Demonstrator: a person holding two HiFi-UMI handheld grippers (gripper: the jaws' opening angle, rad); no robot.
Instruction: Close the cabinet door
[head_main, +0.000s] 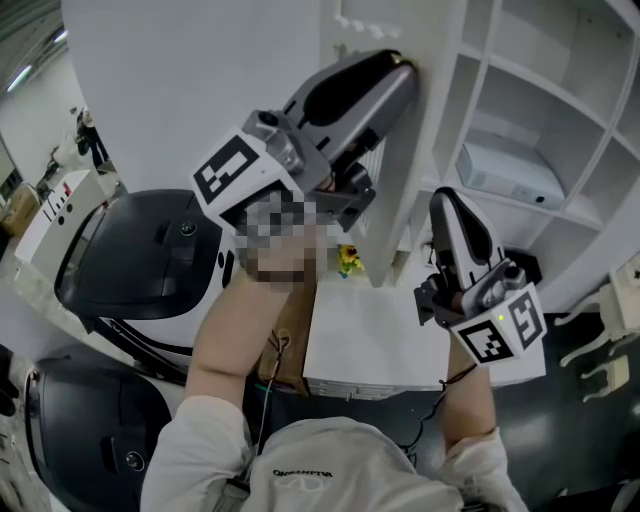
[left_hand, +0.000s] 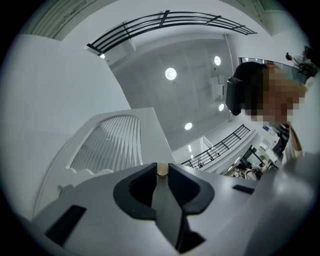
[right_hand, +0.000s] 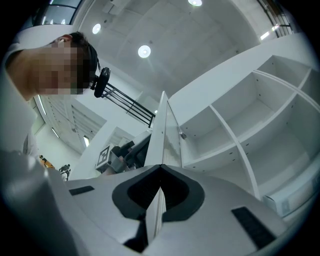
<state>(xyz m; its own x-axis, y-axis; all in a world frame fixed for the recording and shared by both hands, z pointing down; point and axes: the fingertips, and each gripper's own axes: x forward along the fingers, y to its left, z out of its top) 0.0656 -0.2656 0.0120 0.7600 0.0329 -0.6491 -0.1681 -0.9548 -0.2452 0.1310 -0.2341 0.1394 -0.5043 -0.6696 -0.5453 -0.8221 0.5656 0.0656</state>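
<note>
Left gripper view, L gripper (left_hand: 162, 166) fingers (left_hand: 190, 189) pinching knob (left_hand: 162, 171), door (left_hand: 125, 142) ajar

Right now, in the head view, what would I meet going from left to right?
First the dark domed machine → left gripper, shut on the door knob → cabinet door edge → right gripper, shut → white box.

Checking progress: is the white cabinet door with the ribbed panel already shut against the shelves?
No, the white ribbed-panel cabinet door stands edge-on, swung clear of the exposed white shelves.
</note>
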